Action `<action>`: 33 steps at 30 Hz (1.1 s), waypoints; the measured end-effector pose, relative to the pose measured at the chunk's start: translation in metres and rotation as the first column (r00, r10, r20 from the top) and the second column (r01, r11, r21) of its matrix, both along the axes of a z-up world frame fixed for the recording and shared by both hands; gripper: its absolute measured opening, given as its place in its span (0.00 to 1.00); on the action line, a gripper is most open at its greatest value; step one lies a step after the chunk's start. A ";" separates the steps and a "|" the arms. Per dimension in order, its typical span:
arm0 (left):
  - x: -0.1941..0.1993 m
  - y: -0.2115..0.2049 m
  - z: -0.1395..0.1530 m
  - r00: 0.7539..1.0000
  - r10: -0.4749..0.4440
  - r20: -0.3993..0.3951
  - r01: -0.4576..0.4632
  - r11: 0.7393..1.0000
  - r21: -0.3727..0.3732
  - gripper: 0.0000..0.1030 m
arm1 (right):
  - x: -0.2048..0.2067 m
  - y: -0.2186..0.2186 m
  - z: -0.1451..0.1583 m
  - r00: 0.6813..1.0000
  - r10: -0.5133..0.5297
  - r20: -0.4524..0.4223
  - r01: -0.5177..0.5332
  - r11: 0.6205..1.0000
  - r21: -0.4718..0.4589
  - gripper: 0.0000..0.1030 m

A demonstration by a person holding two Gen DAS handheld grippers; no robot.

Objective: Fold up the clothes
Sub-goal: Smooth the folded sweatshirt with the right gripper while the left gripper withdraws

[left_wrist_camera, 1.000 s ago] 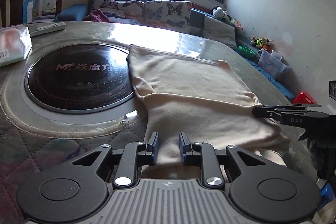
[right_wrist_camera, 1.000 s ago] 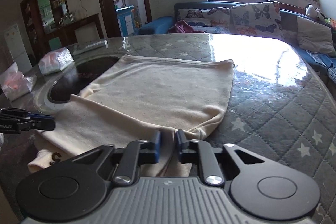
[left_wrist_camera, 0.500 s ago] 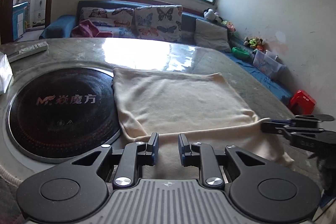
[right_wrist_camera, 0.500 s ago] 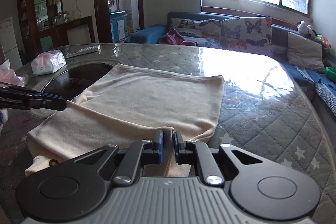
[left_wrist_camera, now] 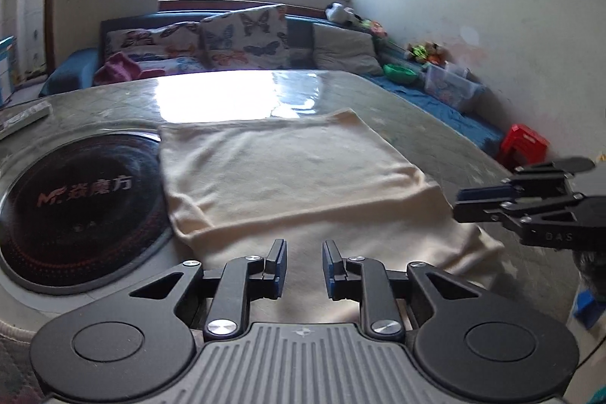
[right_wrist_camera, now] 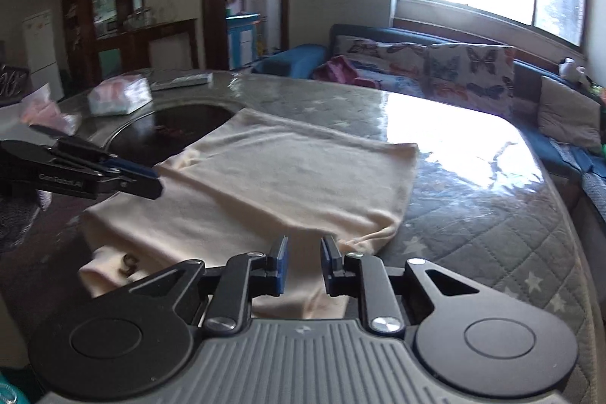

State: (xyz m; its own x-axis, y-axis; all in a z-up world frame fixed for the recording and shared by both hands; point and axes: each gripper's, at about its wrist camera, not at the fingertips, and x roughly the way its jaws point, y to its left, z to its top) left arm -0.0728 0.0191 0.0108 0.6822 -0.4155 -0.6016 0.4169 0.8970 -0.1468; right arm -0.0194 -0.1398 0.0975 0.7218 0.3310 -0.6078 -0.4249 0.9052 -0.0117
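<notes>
- Cream garment lies flat on the desk, one layer doubled over another, left edge over the black hotplate
- Left gripper and right gripper: we see both jaws apart, empty, above the near edge
- We judge it soft, light, limp; pinch at near corners
- Near hem hidden behind grippers; dark mark unreadable
</notes>
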 end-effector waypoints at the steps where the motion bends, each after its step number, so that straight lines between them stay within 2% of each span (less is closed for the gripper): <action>1: -0.003 -0.004 -0.002 1.000 -0.015 -0.003 0.015 1.000 0.010 0.22 | -0.001 0.002 -0.003 1.000 0.009 -0.010 -0.009 1.000 -0.010 0.17; 5: -0.012 -0.004 -0.007 0.999 -0.043 -0.026 0.044 0.999 0.025 0.22 | -0.004 0.001 -0.013 0.999 0.005 -0.047 -0.007 0.999 -0.037 0.17; 9: -0.020 -0.001 -0.002 0.998 -0.058 -0.019 0.059 0.998 0.032 0.22 | -0.004 -0.001 -0.001 1.000 0.005 -0.009 -0.005 1.000 -0.029 0.17; 13: -0.025 0.004 0.002 0.998 -0.062 -0.006 0.062 0.997 0.049 0.22 | 0.014 0.004 0.005 1.000 0.015 0.010 -0.015 1.000 0.014 0.17; 17: -0.036 0.014 0.006 0.997 -0.080 0.009 0.079 0.993 0.084 0.23 | 0.038 0.009 -0.014 0.999 0.000 -0.049 0.000 1.000 0.006 0.17; 19: -0.043 0.011 0.003 0.993 -0.114 0.023 0.110 0.987 0.119 0.23 | 0.038 0.006 -0.020 0.998 0.003 -0.061 -0.003 1.000 0.002 0.17; 27: -0.068 0.002 -0.009 0.965 -0.252 0.070 0.226 0.939 0.260 0.39 | 0.007 0.002 -0.006 0.997 0.058 -0.054 -0.061 0.997 -0.040 0.17; 29: -0.074 -0.001 -0.012 0.955 -0.286 0.079 0.252 0.922 0.294 0.39 | -0.002 0.003 -0.005 0.996 0.076 -0.053 -0.079 0.995 -0.057 0.18; 33: -0.074 -0.011 -0.016 0.941 -0.317 0.116 0.266 0.909 0.322 0.39 | -0.018 0.005 -0.001 0.992 0.113 -0.049 -0.118 0.988 -0.102 0.26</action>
